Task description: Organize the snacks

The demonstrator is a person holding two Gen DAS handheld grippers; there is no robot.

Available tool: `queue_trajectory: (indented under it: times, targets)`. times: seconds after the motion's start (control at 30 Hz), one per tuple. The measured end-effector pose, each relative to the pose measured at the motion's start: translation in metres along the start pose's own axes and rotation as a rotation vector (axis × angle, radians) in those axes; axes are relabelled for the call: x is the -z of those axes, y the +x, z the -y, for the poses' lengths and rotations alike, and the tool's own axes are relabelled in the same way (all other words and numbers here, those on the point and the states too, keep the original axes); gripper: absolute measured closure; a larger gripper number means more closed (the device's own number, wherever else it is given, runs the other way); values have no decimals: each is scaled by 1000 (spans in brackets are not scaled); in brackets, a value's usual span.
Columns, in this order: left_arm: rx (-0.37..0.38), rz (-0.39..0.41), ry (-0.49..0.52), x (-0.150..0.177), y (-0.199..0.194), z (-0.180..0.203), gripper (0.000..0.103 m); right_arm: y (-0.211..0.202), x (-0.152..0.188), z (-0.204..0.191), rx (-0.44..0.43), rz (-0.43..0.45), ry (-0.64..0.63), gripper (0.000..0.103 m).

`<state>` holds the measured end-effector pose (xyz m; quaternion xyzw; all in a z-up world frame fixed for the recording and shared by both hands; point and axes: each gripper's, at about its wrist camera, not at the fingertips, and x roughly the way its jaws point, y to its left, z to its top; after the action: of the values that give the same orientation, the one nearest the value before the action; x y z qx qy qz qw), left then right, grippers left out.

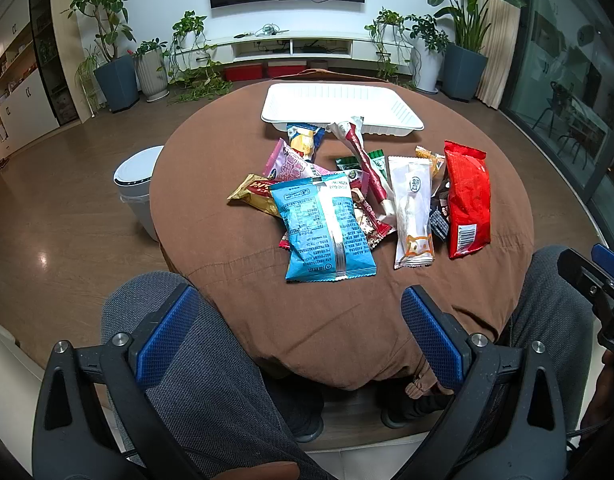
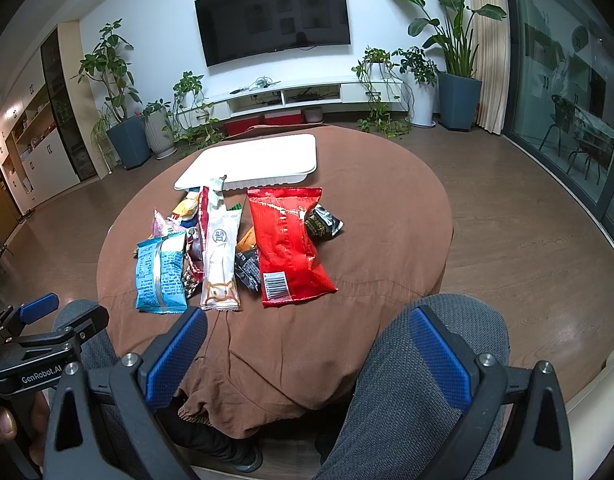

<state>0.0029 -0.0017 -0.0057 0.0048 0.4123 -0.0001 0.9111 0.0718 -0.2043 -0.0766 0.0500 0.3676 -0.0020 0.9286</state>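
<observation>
Left wrist view: left claw (image 1: 301,328) is wide open, holding nothing. Right claw (image 2: 303,344) is open too. Snack bags (image 1: 329,224) lie piled on the counter (image 1: 211,184) beside a white tray (image 1: 341,106).

The worktop (image 1: 447,280) is draped in matt brown cloth, creased and stitched along its seams. On it, the snack packets are thin plastic film: the red bag (image 1: 467,200) is glossy and catches the light, the blue bag (image 1: 327,232) is shiny and crinkled, and the white pouch (image 1: 413,212) looks smoother and semi-matt. At the far side, the white tray (image 1: 403,114) is stiff matt plastic with a ribbed wall. The left gripper (image 1: 299,336) and right gripper (image 2: 303,356) have matt black plastic frames, dimpled blue rubbery pads (image 1: 167,336) and bright metal screws. The floor (image 1: 67,208) is glossy wood. The person's trousers (image 1: 211,392) are coarse grey woven cloth.
</observation>
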Motion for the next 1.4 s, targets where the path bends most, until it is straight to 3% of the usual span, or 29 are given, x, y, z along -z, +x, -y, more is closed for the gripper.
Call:
queue_trajectory:
  times: [1.03, 1.13, 1.3, 1.37, 1.4]
  targets:
    - [10, -10, 2, 7, 8, 2, 0, 15, 12, 10, -33, -12, 49, 0]
    - [44, -4, -25, 6, 12, -3, 0, 29, 11, 15, -63, -25, 122, 0]
    - [212, 39, -64, -1, 23, -14, 0, 35, 11, 30, -172, -20, 251, 0]
    - [204, 33, -17, -2, 28, -9, 0, 38, 11, 30, -199, -35, 252, 0]
    - [187, -16, 6, -1, 35, -6, 0, 39, 11, 27, -204, -41, 226, 0]
